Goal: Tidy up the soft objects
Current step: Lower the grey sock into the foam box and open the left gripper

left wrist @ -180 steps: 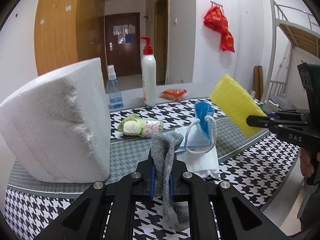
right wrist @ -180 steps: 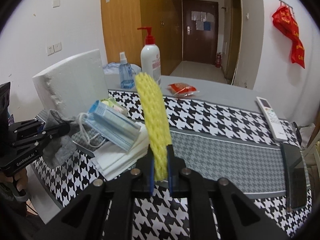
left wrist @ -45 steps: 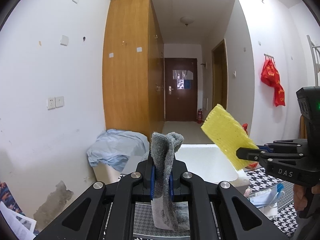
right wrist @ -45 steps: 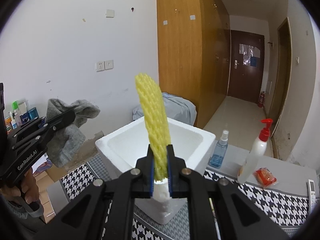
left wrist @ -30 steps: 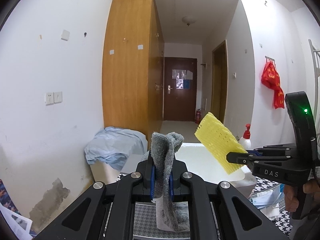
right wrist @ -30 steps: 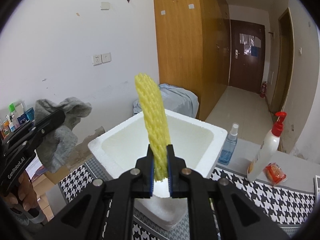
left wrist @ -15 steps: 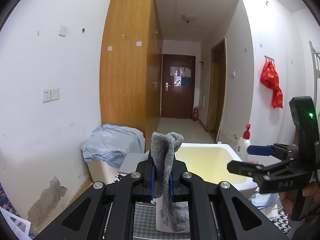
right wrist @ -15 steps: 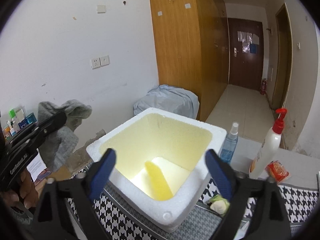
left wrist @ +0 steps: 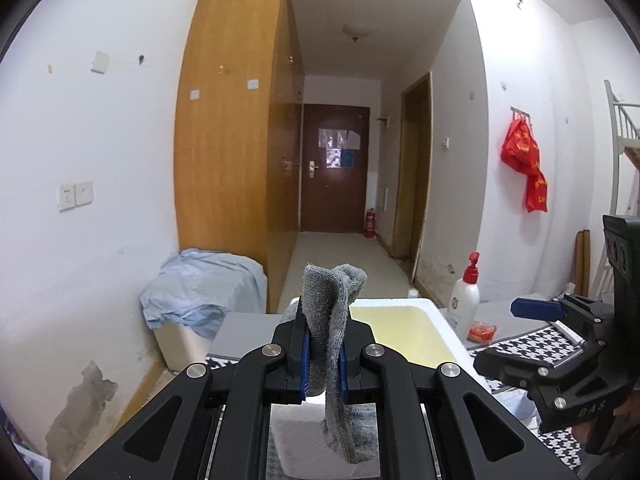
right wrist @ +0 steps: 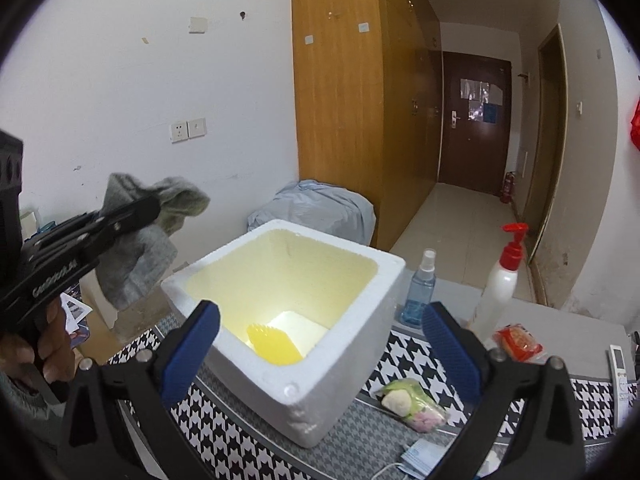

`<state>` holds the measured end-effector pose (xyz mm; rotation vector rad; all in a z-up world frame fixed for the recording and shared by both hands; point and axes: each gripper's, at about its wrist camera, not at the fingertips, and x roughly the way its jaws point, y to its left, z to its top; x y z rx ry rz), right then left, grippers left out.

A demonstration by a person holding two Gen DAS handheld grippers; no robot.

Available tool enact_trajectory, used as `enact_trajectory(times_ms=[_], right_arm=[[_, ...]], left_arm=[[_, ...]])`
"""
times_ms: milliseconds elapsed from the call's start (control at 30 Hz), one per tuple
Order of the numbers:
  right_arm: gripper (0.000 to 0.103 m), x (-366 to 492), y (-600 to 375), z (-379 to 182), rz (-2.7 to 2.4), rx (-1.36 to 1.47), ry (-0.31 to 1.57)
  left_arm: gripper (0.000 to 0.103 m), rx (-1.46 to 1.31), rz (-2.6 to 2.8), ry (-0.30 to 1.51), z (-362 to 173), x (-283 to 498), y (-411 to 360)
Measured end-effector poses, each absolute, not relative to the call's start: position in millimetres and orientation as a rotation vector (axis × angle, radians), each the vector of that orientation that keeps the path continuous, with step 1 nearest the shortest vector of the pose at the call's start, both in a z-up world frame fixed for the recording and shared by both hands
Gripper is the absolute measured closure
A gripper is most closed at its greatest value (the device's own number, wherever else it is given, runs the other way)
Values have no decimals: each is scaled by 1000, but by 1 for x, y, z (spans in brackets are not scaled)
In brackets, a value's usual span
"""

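Note:
A white foam box (right wrist: pixel 352 364) stands open on the houndstooth table; it also shows in the left wrist view (left wrist: pixel 444 338). A yellow foam net (right wrist: pixel 274 346) lies on its floor. My right gripper (right wrist: pixel 320 340) is open and empty above the box's near rim; in the left wrist view it (left wrist: pixel 536 330) hangs at the right. My left gripper (left wrist: pixel 323 366) is shut on a grey sock (left wrist: pixel 334 320), held up left of the box. In the right wrist view the sock (right wrist: pixel 140 240) hangs from the left gripper (right wrist: pixel 154 204).
A white pump bottle (right wrist: pixel 498 280), a blue spray bottle (right wrist: pixel 420 292) and a red snack packet (right wrist: pixel 518 340) stand behind the box. A green wrapped pack (right wrist: pixel 412 402), a blue mask (right wrist: pixel 422 456) and a remote (right wrist: pixel 622 380) lie on the table (right wrist: pixel 240 440). A covered bin (right wrist: pixel 316 208) stands by the wall.
My right gripper opened and let the yellow foam net fall into the foam box. Both grippers came up from the table to the box. The left still holds the sock.

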<state>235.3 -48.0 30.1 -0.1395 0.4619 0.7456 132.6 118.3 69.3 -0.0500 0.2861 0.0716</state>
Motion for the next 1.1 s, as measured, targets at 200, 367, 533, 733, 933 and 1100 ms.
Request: enact_trajectory(times_ms=[200, 367, 533, 733, 933, 1100], right_arm=[[1, 231, -57, 30, 733, -142, 442], [1, 231, -63, 29, 719, -136, 437], [1, 231, -71, 27, 699, -125, 437], [1, 230, -82, 26, 680, -116, 428], [1, 234, -92, 25, 662, -100, 430], [1, 236, -99, 23, 655, -91, 432]], left_arm=[[92, -43, 42, 314, 69, 144, 110], [92, -38, 24, 323, 71, 151, 106], [92, -33, 8, 341, 72, 161, 103], [92, -27, -7, 362, 71, 174, 97], [92, -24, -22, 397, 68, 184, 92], [75, -20, -21, 430, 66, 194, 88]])
